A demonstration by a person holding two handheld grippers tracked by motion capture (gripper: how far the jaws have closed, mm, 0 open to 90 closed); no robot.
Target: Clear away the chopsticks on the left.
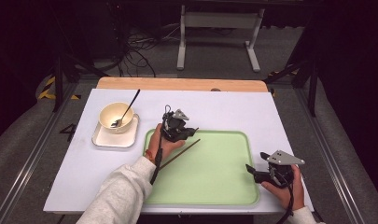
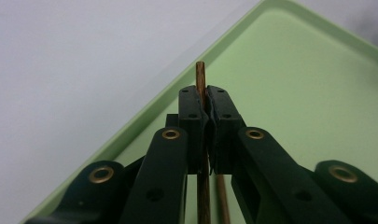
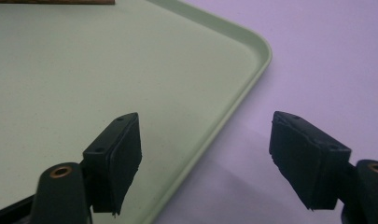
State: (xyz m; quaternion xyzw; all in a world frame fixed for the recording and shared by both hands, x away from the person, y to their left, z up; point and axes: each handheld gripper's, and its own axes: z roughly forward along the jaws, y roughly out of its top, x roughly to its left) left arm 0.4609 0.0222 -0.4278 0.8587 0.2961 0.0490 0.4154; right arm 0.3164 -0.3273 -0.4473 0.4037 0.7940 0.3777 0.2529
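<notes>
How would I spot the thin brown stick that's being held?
Find the big pale green tray on the white table. Above its left edge, the left gripper is clamped on a pair of slim brown chopsticks that slant down to the left. They are wooden and straight, unlike the dark-handled spoon leaning in the cream bowl farther left.

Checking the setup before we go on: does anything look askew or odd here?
Nothing is spilled or damaged. The left gripper holds brown chopsticks slanted over the green tray; the spoon leans in the bowl.
</notes>
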